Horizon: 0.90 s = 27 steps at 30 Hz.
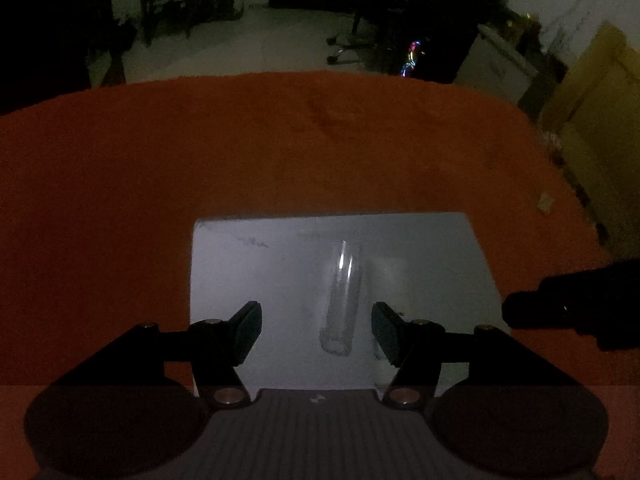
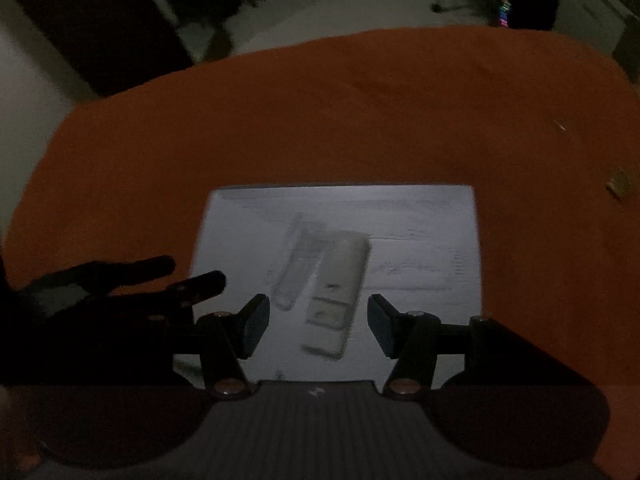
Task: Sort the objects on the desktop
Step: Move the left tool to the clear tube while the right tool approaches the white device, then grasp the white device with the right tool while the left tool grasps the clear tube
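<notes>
On the white sheet (image 1: pixel 248 276), the clear tube (image 1: pixel 342 300) lies lengthwise, pointing away.

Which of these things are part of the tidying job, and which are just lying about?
Part of the job:
- clear tube on the white board
- pale flat device beside the tube
- left tongs and right tongs, both open above the board

Just lying about:
- orange tablecloth
- small scrap near the cloth's edge
- office chair in the dark background
</notes>
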Tool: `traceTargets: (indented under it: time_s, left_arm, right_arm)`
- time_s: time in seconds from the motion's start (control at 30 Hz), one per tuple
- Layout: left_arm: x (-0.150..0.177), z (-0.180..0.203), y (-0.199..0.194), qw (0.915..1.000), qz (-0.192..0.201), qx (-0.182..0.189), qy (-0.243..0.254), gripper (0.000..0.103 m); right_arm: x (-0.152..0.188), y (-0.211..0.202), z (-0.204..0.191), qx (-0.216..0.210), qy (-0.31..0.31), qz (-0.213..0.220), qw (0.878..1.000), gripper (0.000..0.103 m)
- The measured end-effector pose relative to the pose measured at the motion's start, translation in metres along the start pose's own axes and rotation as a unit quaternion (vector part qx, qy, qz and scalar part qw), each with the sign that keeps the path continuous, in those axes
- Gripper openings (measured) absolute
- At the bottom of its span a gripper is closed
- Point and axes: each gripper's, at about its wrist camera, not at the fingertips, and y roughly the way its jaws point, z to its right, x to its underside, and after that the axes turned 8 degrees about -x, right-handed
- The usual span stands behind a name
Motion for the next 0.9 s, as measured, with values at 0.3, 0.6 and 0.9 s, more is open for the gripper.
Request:
traceTargets:
  time_s: [0.3,0.6,0.9]
  left_arm:
    - [-0.004,0.018,0.054,0.9985,-0.002,-0.045,0.030,0.057]
    - [-0.008,0.015,0.075,0.9991,-0.004,-0.042,0.007,0.056]
    - [-0.005,0.005,0.073,0.9985,-0.008,-0.052,-0.017,0.057]
  right_arm:
    - [-0.009,0.077,0.022,0.058,0.003,-0.048,0.997,0.058]
    - [-0.009,0.106,0.017,0.052,0.009,-0.055,0.997,0.057]
    - [0.002,0.136,0.023,0.055,0.034,-0.072,0.995,0.058]
